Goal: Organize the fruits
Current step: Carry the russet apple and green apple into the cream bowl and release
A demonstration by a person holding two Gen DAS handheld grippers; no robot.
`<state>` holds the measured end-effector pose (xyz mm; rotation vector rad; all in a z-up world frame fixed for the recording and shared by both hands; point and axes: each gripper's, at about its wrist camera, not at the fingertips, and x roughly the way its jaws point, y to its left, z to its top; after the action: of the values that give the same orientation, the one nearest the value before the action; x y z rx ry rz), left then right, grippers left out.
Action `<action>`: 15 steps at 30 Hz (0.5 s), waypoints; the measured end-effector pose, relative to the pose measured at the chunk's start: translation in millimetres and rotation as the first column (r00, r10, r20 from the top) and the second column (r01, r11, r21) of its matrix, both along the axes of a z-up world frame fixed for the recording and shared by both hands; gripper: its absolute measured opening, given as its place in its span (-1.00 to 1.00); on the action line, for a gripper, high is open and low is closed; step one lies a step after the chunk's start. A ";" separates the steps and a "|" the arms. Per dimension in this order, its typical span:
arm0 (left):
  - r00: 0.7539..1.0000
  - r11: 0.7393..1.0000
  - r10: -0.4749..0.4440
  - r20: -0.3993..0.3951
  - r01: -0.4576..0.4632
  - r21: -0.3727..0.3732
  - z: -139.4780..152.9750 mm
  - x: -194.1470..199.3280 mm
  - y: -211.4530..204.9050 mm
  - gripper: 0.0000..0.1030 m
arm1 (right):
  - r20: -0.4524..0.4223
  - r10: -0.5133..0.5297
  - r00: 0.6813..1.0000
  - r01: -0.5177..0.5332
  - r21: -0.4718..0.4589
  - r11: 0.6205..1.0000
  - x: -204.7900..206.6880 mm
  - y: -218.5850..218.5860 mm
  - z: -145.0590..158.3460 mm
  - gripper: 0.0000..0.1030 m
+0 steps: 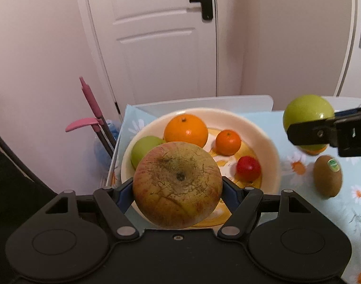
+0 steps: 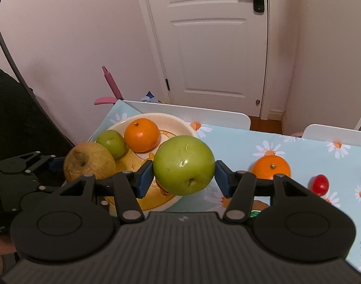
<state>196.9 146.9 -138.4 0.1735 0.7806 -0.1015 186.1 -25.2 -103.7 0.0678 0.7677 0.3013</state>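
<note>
The left tongs (image 1: 178, 187) pinch a russet apple (image 1: 177, 184) above the near rim of the cream bowl (image 1: 263, 139). The right tongs (image 2: 184, 175) pinch a green apple (image 2: 184, 164) above the bowl's right edge. Farther in, the bowl holds a big orange (image 1: 185, 130), a mandarin (image 1: 227, 142), a red fruit (image 1: 248, 168) and a small green apple (image 1: 142, 149). A kiwi (image 1: 327, 176) lies on the table (image 1: 299, 184) just beside the bowl.

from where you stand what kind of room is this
Most likely a home dining area. A table under a daisy-print tablecloth holds a fruit plate, white chair backs stand along its far edge, and a panelled interior door is behind.
</note>
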 end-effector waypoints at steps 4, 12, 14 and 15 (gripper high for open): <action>0.999 1.000 -0.025 -0.022 0.026 0.002 -11.9 9.8 4.0 0.51 | -0.012 -0.021 1.000 0.021 -0.006 1.000 3.5 5.5 -5.4 0.37; 0.999 0.999 -0.047 -0.026 0.047 0.024 -19.7 14.2 0.6 0.65 | -0.024 -0.025 0.999 0.024 -0.022 0.999 7.1 5.0 -7.9 0.37; 0.999 0.998 -0.050 0.008 0.050 0.023 -12.0 8.5 0.5 1.00 | -0.025 -0.015 1.000 0.015 -0.026 1.000 7.7 4.9 -6.7 0.37; 0.998 0.999 -0.052 0.019 0.052 0.011 -8.5 5.5 1.1 1.00 | -0.026 -0.009 1.000 0.008 -0.026 1.000 8.5 4.6 -6.0 0.37</action>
<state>202.4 147.9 -146.9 0.2041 0.7574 -0.1445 194.6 -20.6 -109.7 0.0503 0.7973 0.2825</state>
